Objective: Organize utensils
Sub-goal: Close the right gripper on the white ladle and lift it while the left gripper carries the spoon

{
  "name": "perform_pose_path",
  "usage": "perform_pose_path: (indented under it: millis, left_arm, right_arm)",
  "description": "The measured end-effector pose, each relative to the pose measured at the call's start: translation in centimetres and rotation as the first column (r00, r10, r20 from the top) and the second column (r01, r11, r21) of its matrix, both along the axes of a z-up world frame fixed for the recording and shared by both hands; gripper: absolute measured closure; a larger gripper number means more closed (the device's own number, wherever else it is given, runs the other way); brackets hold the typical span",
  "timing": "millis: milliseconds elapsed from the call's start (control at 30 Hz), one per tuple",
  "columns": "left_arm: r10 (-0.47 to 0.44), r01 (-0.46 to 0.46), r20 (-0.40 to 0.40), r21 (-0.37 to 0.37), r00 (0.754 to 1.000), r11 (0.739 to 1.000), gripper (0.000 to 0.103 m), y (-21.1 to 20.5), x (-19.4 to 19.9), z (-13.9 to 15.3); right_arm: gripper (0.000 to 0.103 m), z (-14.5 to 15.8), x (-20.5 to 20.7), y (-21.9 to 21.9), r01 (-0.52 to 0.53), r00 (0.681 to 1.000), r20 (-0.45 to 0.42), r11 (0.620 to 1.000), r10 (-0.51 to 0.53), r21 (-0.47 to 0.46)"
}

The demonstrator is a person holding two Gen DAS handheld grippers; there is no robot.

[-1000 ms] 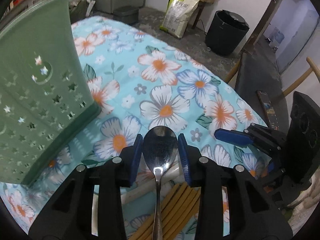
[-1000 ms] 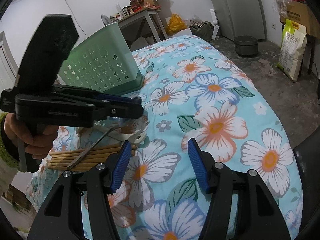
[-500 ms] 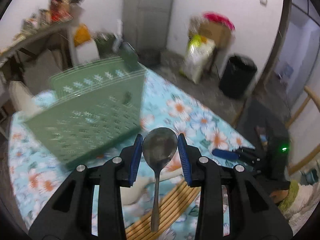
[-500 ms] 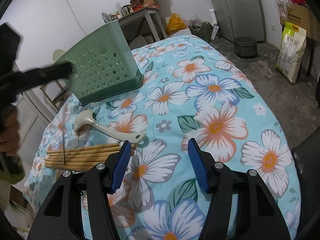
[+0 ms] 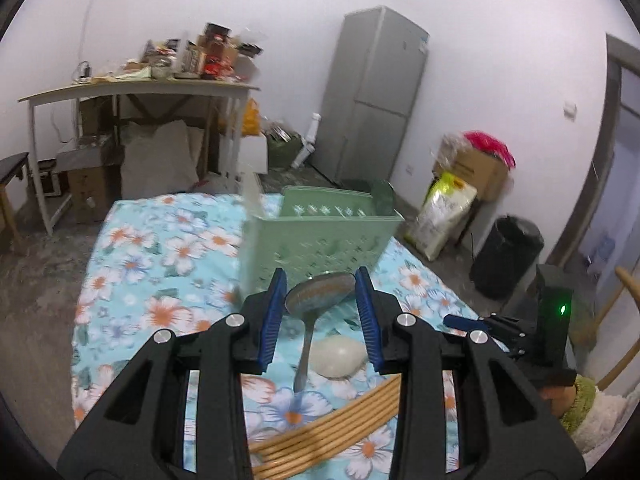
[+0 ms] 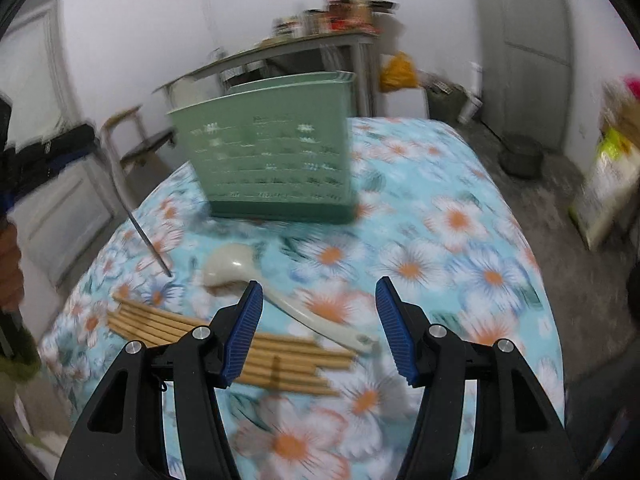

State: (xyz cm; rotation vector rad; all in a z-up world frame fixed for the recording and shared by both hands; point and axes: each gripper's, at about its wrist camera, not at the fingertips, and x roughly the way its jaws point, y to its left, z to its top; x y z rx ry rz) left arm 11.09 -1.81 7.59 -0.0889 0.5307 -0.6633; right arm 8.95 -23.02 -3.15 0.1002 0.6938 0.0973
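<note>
Lifted higher now, the spoon [image 5: 318, 300] hangs mid-frame before the green basket [image 5: 320, 236].
Left gripper [image 5: 320, 312] clamps its bowl; right gripper [image 6: 320, 328] gapes over chopsticks [image 6: 224, 340] and ladle [image 6: 280, 296].

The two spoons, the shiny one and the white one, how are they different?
The metal spoon is grey and shiny; the white spoon is cream and dull. The metal spoon is held up in the air by the left gripper, handle hanging down; the white spoon lies flat on the flowered cloth. The metal handle is thin; the white one is broad and flat. Both have a round bowl and neither is in the green basket yet.
</note>
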Motion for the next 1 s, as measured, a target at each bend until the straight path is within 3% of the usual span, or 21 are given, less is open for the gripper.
perform_pose_path:
  millis: [100,167,300,533,633,833,867,900,1000]
  left_arm:
    - [0.040,-0.039,0.014,-0.032,0.999,0.999,0.070,1.9,0.3,0.3]
    - [0.063,-0.062,0.021,-0.050,0.998,0.997,0.070,3.2,0.5,0.5]
    - [0.089,-0.087,0.020,-0.076,0.996,0.993,0.070,4.9,0.8,0.5]
    - [0.089,-0.087,0.012,-0.110,0.996,0.990,0.070,6.3,1.5,0.1]
    - [0.088,-0.086,0.016,-0.108,0.996,0.990,0.070,6.4,1.7,0.2]
    - [0.089,-0.087,0.018,-0.113,0.996,0.990,0.070,6.3,1.7,0.3]
    - [0.088,-0.085,0.019,-0.111,0.996,0.990,0.070,6.3,1.7,0.3]
    - [0.088,-0.085,0.020,-0.110,0.996,0.990,0.070,6.3,1.8,0.4]
    - [0.089,-0.086,0.026,-0.109,0.996,0.990,0.070,6.3,1.7,0.7]
  right_arm:
    - [0.046,0.7,1.6,3.3,-0.132,0.991,0.003,0.985,0.134,-0.114]
    - [0.046,0.6,2.9,5.6,-0.227,0.974,-0.032,0.953,0.225,-0.200]
    - [0.046,-1.0,5.0,9.3,-0.386,0.923,-0.156,0.854,0.353,-0.348]
    - [0.046,-3.6,7.8,10.9,-0.519,0.850,-0.331,0.762,0.411,-0.386]
    - [0.046,-3.7,8.7,11.0,-0.531,0.841,-0.338,0.766,0.422,-0.363]
    - [0.051,-3.6,9.9,10.3,-0.508,0.849,-0.322,0.817,0.420,-0.274]
    - [0.077,-3.5,9.7,10.3,-0.500,0.855,-0.308,0.820,0.417,-0.278]
    - [0.093,-3.4,9.8,10.3,-0.498,0.856,-0.308,0.824,0.416,-0.270]
    - [0.093,-3.1,9.8,9.9,-0.459,0.876,-0.295,0.848,0.381,-0.266]
